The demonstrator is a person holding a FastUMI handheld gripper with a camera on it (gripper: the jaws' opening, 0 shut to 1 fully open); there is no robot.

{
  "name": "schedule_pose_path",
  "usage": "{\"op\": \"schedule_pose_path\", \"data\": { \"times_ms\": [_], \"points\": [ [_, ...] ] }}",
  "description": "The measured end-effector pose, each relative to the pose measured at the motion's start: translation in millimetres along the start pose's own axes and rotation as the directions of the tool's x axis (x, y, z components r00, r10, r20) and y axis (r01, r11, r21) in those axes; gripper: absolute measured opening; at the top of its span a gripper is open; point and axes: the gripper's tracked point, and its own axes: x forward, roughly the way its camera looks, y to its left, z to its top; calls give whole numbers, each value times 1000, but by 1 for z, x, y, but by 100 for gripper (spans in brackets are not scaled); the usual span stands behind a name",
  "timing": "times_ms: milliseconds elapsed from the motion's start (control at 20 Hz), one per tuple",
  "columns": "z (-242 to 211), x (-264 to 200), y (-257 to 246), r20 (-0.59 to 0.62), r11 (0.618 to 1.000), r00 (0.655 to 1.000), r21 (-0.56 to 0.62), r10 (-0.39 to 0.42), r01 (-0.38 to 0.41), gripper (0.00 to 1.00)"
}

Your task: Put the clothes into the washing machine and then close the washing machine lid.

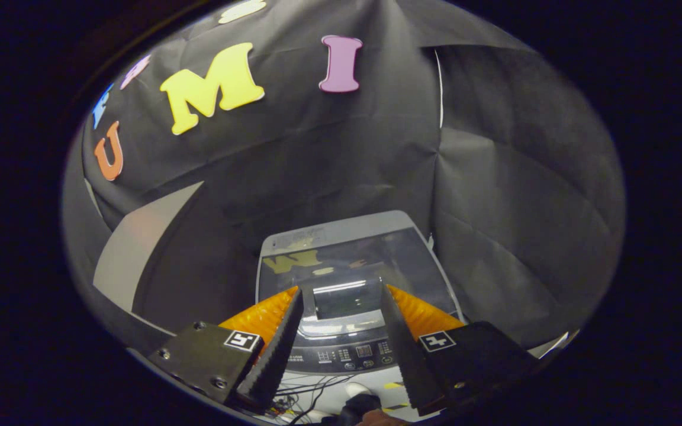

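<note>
Gripper view: the gripper (341,296) looks down on a top-loading washer (350,284) that stands against the black booth wall (495,195). Its fingers (279,340) are spread wide apart with nothing between them; through the gap shows the front part of the washer's lid (347,260). The lid looks flat and down, its dark glossy pane catching reflections, with a paler strip at 12 o'clock along the back. At 6 o'clock from the lid, between the fingers and close to their roots, sits the control panel (356,354) with small buttons. Below that, at 6 o'clock again, lie some loose cables (311,393) and the top of a dark rounded thing I cannot make out. No clothes can be made out anywhere here.

Judging from this, the lid seems shut, so either the load is already inside and the task is near its end, or the lid must first be lifted; the pane is too reflective to tell whether anything lies in the drum.

If the lid has to come up, the handle recess (341,299) at the lid's front edge, just ahead of the fingertips, is the place to take hold. Come in low toward 12 o'clock, keep the fingers apart until one slips under the lip, then swing upward along the hinge arc at the back instead of pulling straight up. Stay off the panel buttons at 6 o'clock, and keep the wrist high enough to clear the cables.
</note>
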Motion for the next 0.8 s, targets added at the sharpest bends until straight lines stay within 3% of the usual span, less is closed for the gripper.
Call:
{"op": "schedule_pose_path", "data": {
  "times_ms": [450,800],
  "points": [
    [-4,-90,18,163,996,987,-80,-17,31,83],
    [13,-159,17,290,990,956,-138,41,-1,83]
  ]
}}
